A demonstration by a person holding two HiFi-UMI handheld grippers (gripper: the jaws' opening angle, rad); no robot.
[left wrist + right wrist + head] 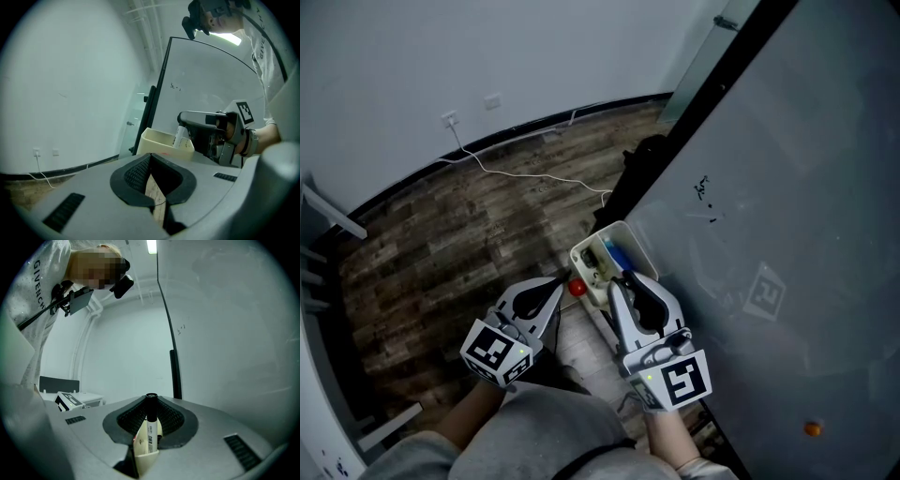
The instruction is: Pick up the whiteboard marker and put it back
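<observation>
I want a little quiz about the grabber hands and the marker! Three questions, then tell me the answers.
1. True or false: the left gripper is holding the whiteboard marker.
2. Pick one: the marker's cap is A) red, B) black, C) green.
3. Short answer: which gripper is nearer the whiteboard?

Key:
1. False. The right gripper grips the marker; the left gripper's jaws have nothing between them.
2. B, black.
3. The right gripper.
</observation>
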